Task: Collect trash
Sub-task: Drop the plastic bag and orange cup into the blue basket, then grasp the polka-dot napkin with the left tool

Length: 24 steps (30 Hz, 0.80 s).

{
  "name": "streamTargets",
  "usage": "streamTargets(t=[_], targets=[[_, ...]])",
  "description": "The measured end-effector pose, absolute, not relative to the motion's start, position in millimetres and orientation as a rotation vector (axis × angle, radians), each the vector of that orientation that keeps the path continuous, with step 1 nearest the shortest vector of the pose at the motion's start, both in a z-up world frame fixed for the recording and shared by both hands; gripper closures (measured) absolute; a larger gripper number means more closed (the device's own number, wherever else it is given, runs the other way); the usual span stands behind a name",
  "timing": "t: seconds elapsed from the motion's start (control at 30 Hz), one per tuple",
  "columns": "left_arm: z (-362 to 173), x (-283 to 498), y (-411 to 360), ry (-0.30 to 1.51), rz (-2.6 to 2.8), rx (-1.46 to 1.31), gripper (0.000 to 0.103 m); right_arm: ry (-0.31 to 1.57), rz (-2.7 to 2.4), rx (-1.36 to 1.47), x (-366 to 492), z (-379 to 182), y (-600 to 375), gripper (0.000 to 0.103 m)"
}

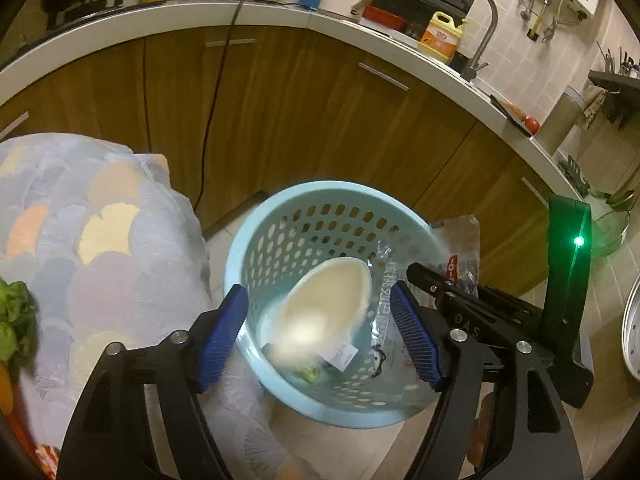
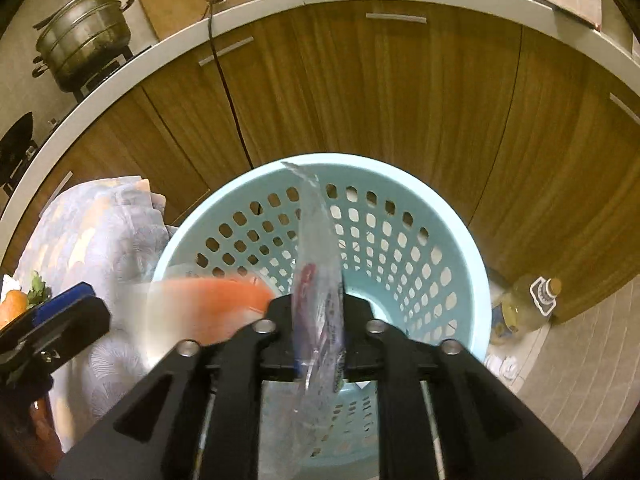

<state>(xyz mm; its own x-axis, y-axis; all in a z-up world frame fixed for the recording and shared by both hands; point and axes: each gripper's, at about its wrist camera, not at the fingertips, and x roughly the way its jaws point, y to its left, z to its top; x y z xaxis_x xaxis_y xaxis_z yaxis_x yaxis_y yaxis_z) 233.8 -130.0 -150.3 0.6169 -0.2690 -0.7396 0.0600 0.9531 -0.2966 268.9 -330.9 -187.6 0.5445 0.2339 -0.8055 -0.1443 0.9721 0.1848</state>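
We saw one blue basket (image 1: pixel 256 240) holding one blurred cup (image 1: pixel 324 312); left hand-held gripper (image 1: pixel 320 336) wide, empty; right hand-held gripper (image 2: pixel 318 320) slightly parted around one wrapper (image 2: pixel 318 264) above it.

Left gripper (image 1: pixel 318 338): black linkage arms with silver screws, blue ribbed pads (image 1: pixel 416 338). Right gripper (image 2: pixel 318 334): the same black arms and silver screws; beside the left gripper, its black body bears pale letters and a green light.
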Motion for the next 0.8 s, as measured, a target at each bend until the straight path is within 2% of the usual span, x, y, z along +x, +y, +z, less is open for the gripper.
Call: streamTargets(t=[0.03, 0.07, 0.57, 0.8], targets=[[-150, 233, -128, 0.888, -0.192, -0.258, 0.031, 0.964, 0.221, 0.101, 268, -187, -332, 0.073], [-149, 232, -127, 0.888, -0.189, -0.261, 0.031, 0.955, 0.216, 0.097, 266, -185, -333, 0.072], [-101, 179, -105, 0.762, -0.174, -0.258, 0.031, 0.878, 0.313, 0.100, 232, -140, -307, 0.072], [-63, 116, -47, 0.638, -0.064, -0.295, 0.031, 0.822, 0.476, 0.064, 195, -107, -245, 0.072]])
